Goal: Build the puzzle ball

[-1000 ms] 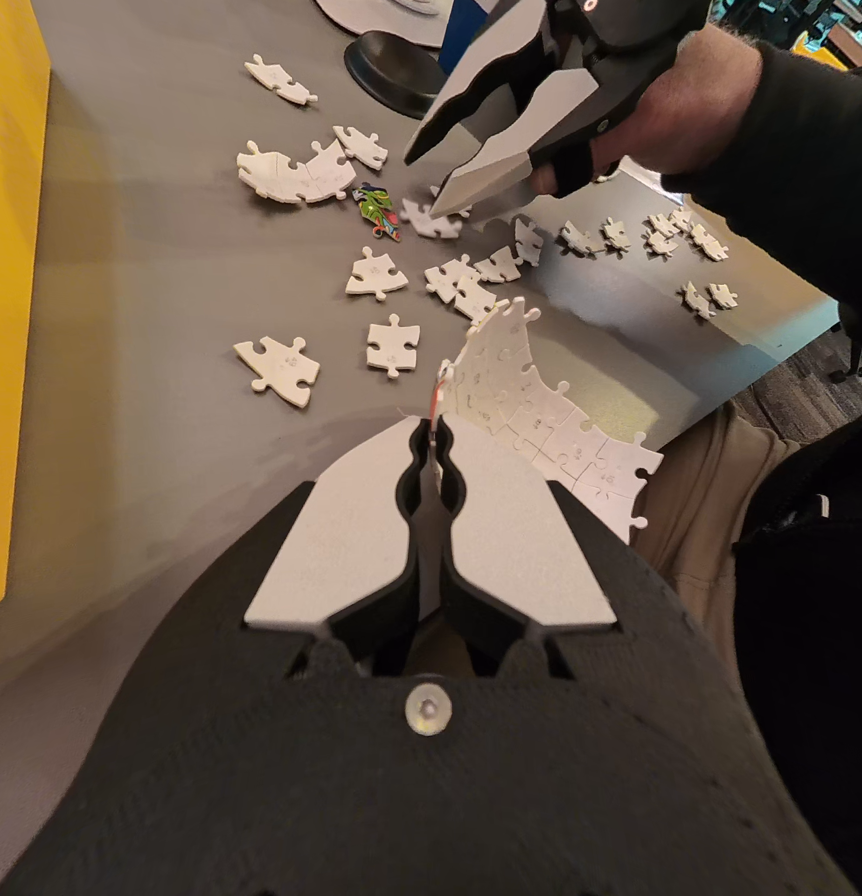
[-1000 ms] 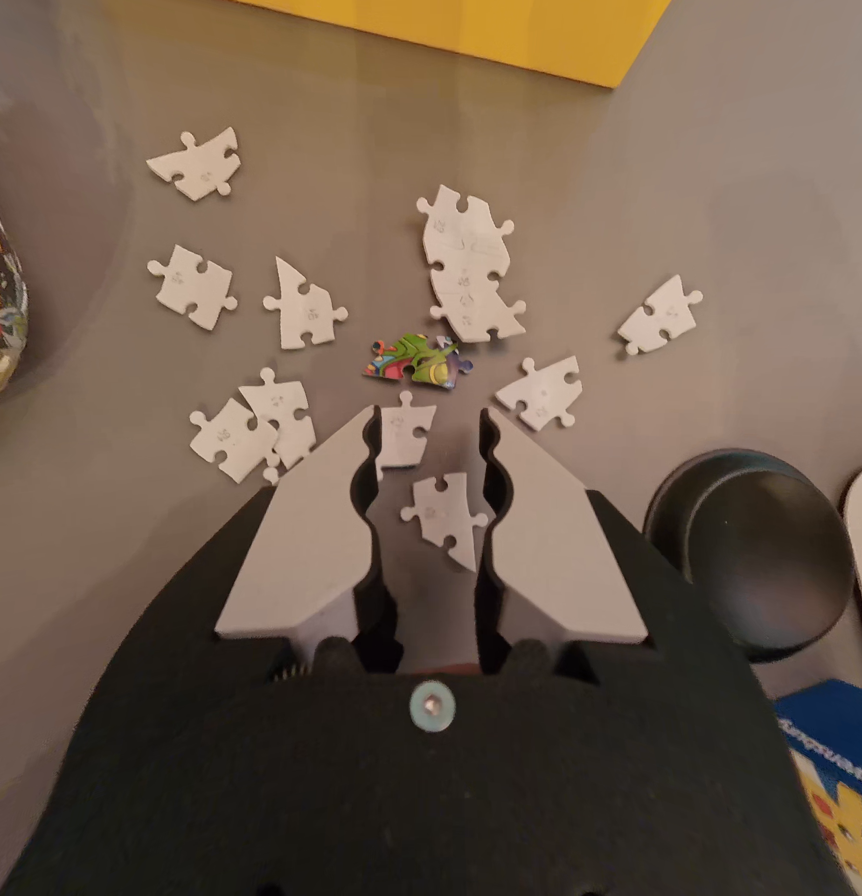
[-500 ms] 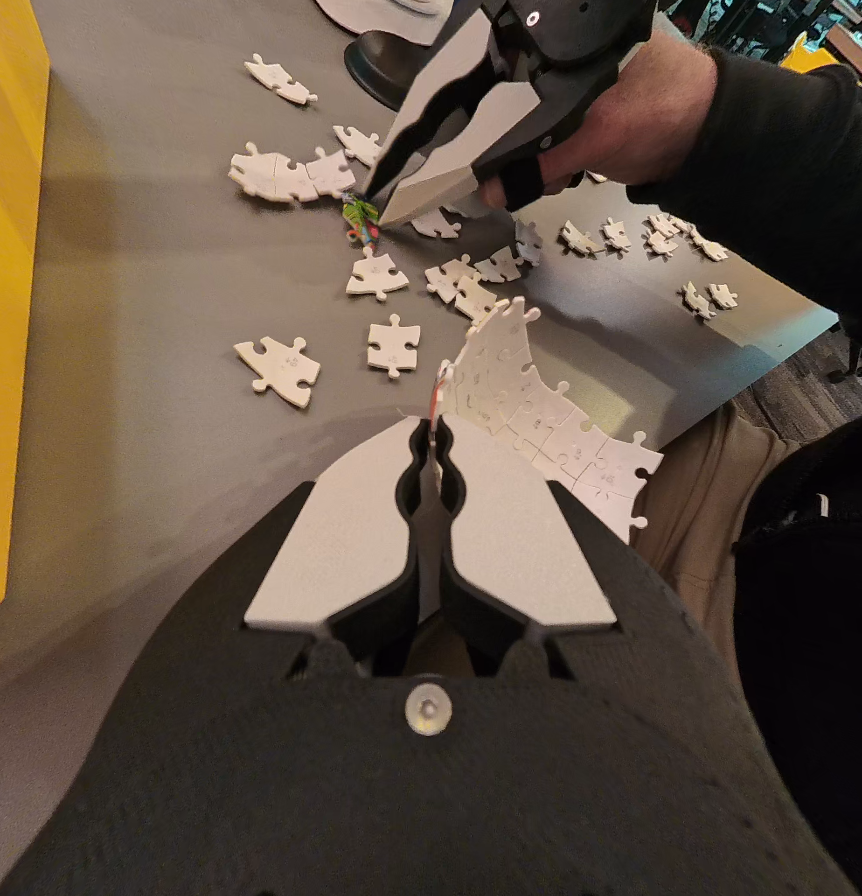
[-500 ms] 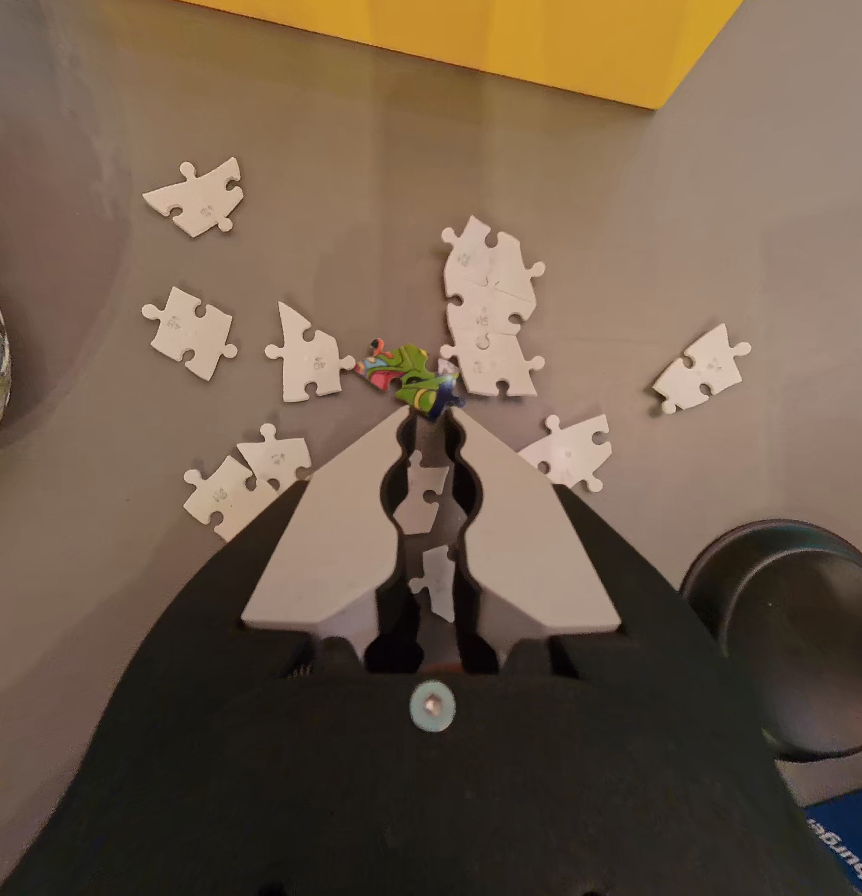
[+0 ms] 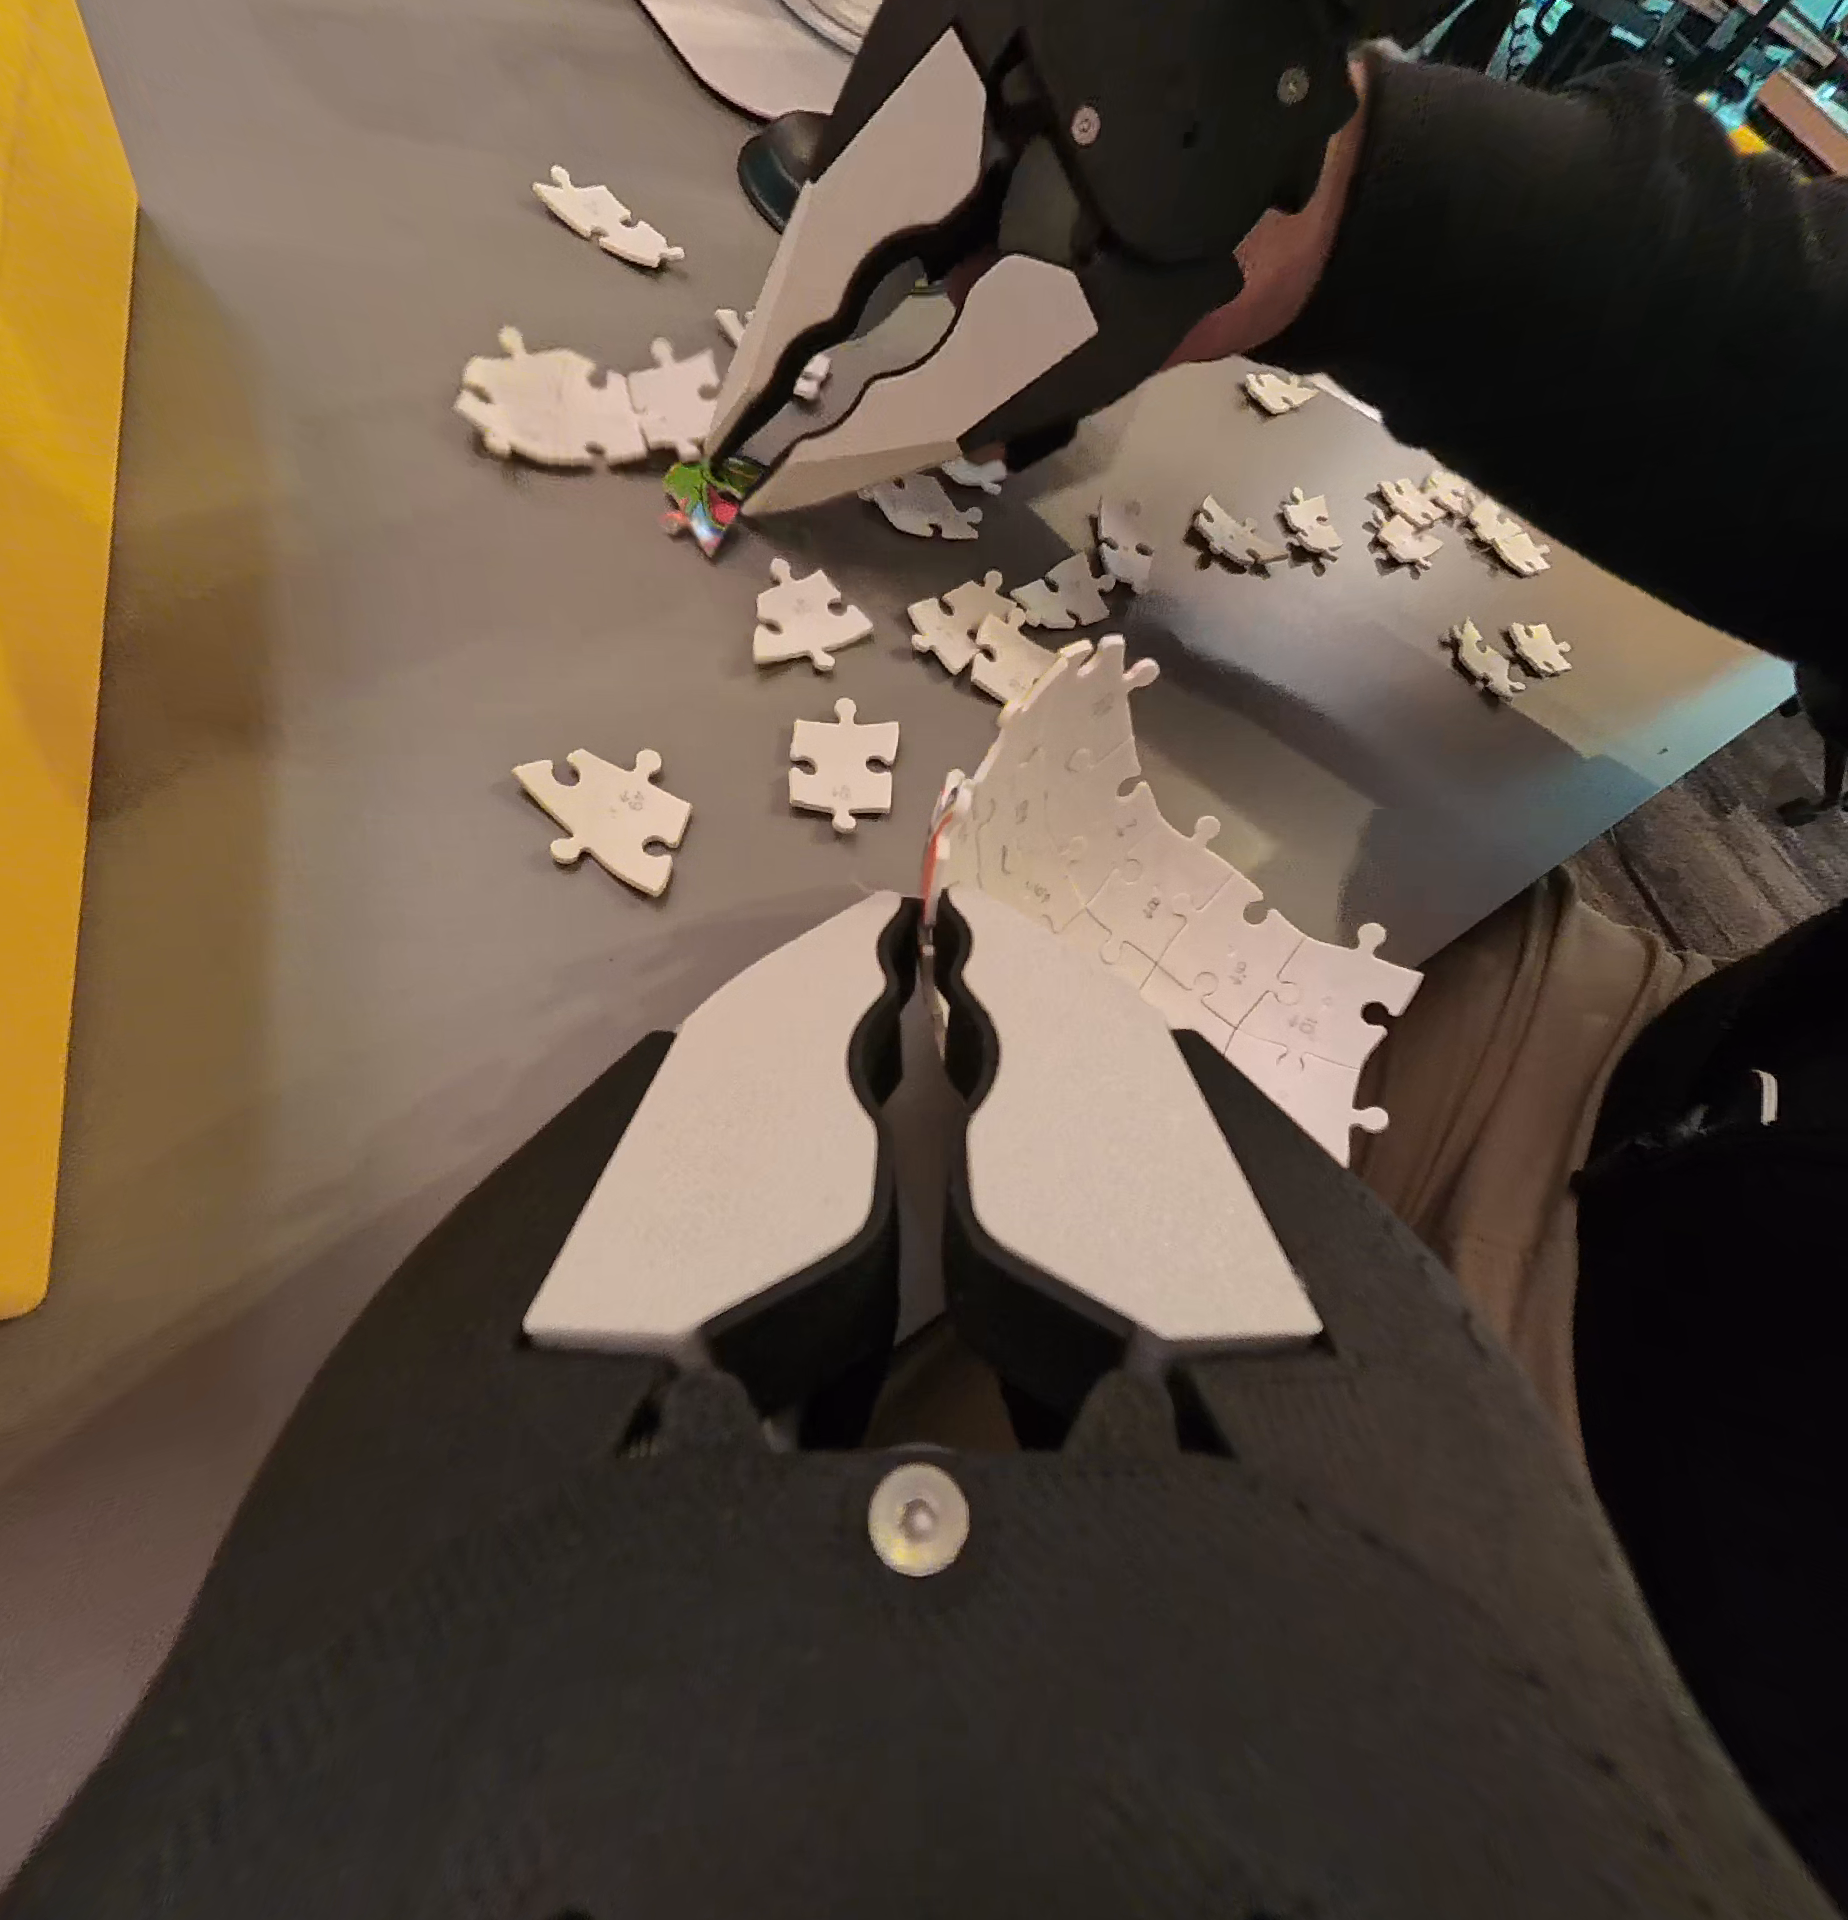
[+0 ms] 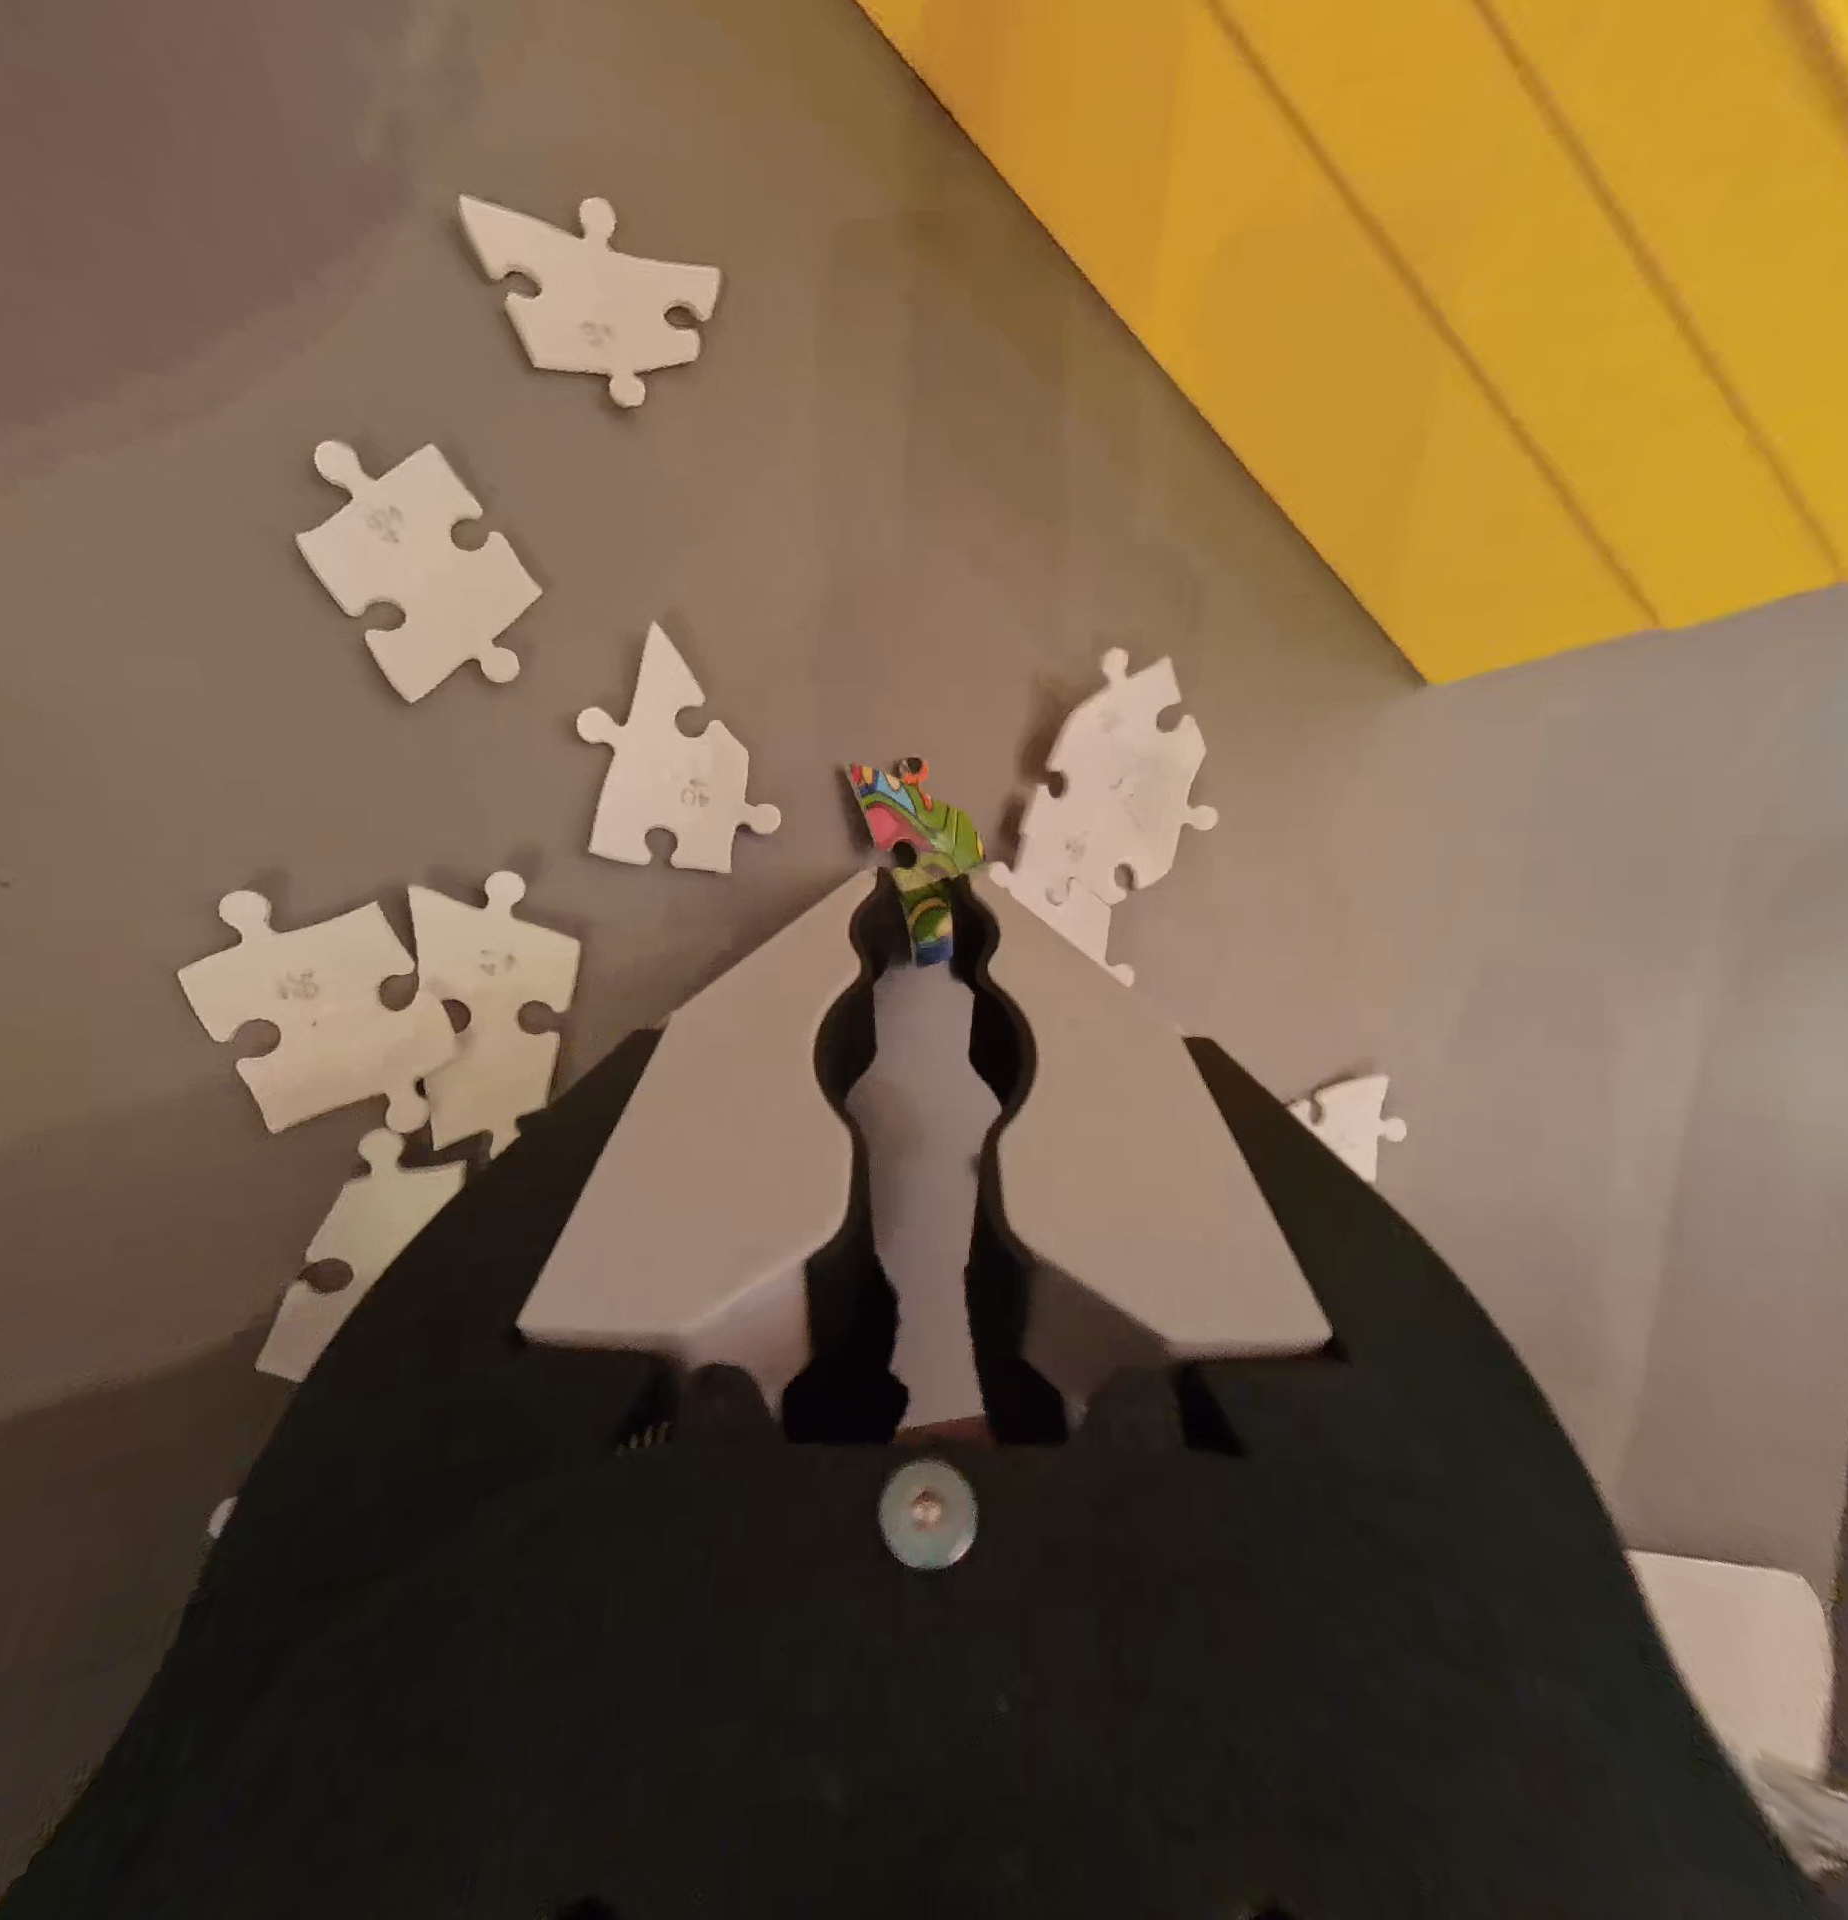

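Observation:
My left gripper (image 5: 930, 920) is shut on the edge of a curved section of joined white puzzle pieces (image 5: 1159, 894), held over the table's near edge. My right gripper (image 6: 925, 883) is shut on a colourful puzzle piece (image 6: 915, 831) and tilts it up off the grey table. In the left wrist view the right gripper (image 5: 738, 488) pinches that colourful piece (image 5: 704, 504) at the table surface. Several loose white pieces lie face down around it, such as one (image 6: 681, 779) to its left and a joined white strip (image 5: 577, 405) beside it.
A yellow bin (image 5: 26, 623) stands along the table's left side and also shows in the right wrist view (image 6: 1471, 312). A black round base (image 5: 780, 166) stands behind the right gripper. More white pieces (image 5: 1419, 530) lie at the far right. The table edge (image 5: 1626, 790) and floor are at right. Across from one pair of fingers to the other is roughly 15 cm. The black round base (image 5: 780, 166) lies around 15 cm away from my right fingertips.
My right gripper came down onto the colourful piece, shut on it and has tilted it up off the table. My left gripper has stayed still with the curved section.

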